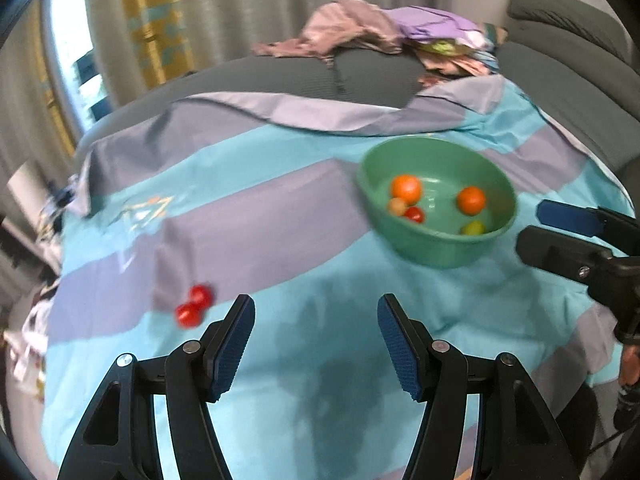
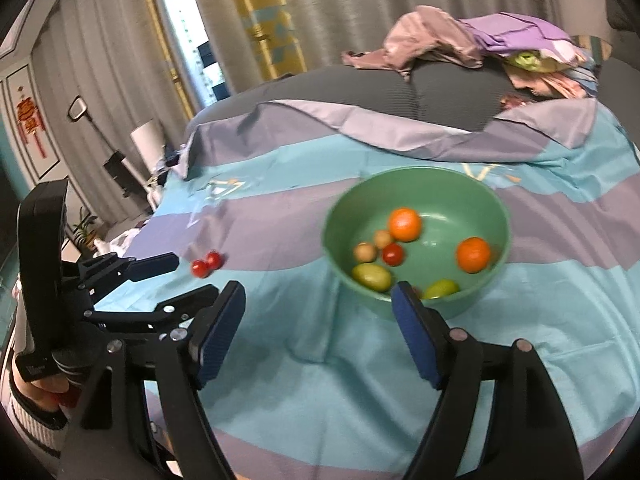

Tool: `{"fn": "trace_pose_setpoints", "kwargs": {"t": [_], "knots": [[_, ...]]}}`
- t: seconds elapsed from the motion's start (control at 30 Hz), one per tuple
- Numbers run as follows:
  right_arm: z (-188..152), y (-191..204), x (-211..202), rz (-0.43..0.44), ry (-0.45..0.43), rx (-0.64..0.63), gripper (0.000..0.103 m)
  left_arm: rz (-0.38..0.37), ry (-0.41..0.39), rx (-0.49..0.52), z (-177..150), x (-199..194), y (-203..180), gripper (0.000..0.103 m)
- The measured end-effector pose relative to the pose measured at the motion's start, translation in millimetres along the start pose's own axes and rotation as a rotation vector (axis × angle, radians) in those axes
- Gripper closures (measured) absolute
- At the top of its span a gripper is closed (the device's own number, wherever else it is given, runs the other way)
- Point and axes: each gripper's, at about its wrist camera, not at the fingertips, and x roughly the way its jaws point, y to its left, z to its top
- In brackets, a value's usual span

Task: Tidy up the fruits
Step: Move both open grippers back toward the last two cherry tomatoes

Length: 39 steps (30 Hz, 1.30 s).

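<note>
A green bowl (image 1: 436, 236) (image 2: 416, 304) sits on the striped blue and purple cloth (image 1: 280, 220). It holds two oranges (image 2: 405, 224), small red and tan fruits (image 2: 393, 255) and green fruits (image 2: 372, 277). Two red cherry tomatoes (image 1: 194, 306) (image 2: 206, 265) lie on the cloth left of the bowl. My left gripper (image 1: 316, 344) is open and empty, just right of the tomatoes; it also shows in the right wrist view (image 2: 176, 276). My right gripper (image 2: 318, 332) is open and empty in front of the bowl; it also shows in the left wrist view (image 1: 560, 228).
A pile of crumpled clothes (image 1: 384, 32) (image 2: 472, 40) lies on the grey sofa cushions (image 1: 280, 76) behind the cloth. Curtains and a window (image 2: 192, 40) are at the back. The cloth's left edge drops off toward clutter on the floor (image 1: 32, 320).
</note>
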Motion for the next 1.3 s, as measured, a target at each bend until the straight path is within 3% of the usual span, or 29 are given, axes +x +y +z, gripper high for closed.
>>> {"fn": "trace_pose_setpoints", "kwargs": {"t": [0.37,0.9,1.3], "knots": [[-2.8,51.4,3.5,0.054,0.038,-0.082,0.027,0.073,-0.019,-0.105,-33.5,-31.3,51.7,0.039],[2.4,112.6,37.0,0.161,0.085,-0.151,0.027,0.069,-0.077,-0.205,-58.7,-54.5,105.9,0.039],[13.1,132.6,76.8,0.243,0.139,-0.15,0.027,0.143,0.002,-0.263,-79.8,-57.7,137.3,0.039]]}}
